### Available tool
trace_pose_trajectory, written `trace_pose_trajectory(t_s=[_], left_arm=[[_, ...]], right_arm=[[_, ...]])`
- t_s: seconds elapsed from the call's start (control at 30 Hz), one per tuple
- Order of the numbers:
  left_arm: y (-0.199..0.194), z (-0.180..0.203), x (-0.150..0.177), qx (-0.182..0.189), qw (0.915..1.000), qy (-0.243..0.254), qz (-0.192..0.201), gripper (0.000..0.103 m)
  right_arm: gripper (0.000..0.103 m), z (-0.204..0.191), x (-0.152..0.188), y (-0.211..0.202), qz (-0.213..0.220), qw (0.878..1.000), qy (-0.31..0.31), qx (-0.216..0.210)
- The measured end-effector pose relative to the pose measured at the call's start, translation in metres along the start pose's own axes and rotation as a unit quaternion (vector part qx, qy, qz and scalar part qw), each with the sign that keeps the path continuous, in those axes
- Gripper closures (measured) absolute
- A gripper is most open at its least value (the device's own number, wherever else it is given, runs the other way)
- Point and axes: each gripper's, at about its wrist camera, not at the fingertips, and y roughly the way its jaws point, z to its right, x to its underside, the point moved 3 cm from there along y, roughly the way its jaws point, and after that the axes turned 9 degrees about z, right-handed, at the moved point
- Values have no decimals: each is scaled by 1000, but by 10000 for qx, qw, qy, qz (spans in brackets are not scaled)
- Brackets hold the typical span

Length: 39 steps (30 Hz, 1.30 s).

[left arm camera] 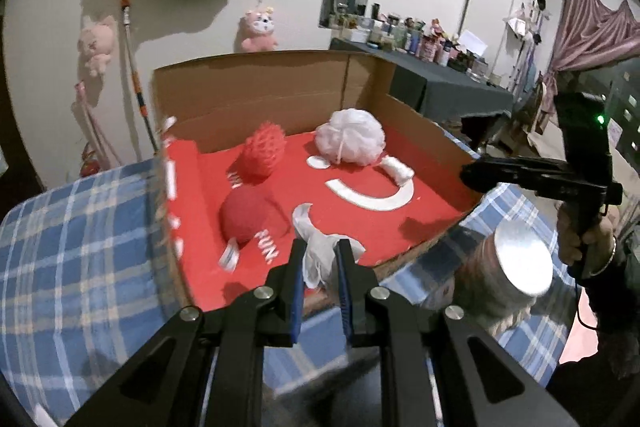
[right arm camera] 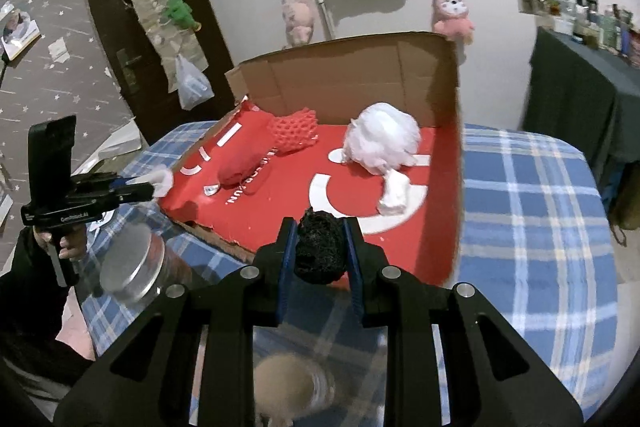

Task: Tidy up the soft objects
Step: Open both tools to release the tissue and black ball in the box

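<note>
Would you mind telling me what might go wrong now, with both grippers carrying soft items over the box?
1. The limp white cloth hangs loosely from the left gripper and might slip free.
2. The right gripper, holding the black scrubber, could clip the glass jar beside the cardboard box.

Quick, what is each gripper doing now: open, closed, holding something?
Left gripper: shut on a white soft object.
Right gripper: shut on a black mesh sponge.
</note>
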Motion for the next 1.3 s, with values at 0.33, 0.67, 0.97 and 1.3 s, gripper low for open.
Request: trace_pose_trajectory(t_s=[0.33,0.67,0.97,1.3], left_arm=[[76,11,-34,76,9974,283,-657,87],[139,-3,-36,-84,9918,123,-1270,87],[158,-10,-30,-237,9871,88,-1582,87],[164,-17,-26,-307,9865,35,-1607,87]], right_arm=[[80,2,-38,71,-695,9974,91,-181],[80,10,-38,151,-1841,9828,34,131],[80,26,-32,176,-2225,9740,268,319],[78,26,-32,182,-2303,9719,264,413]])
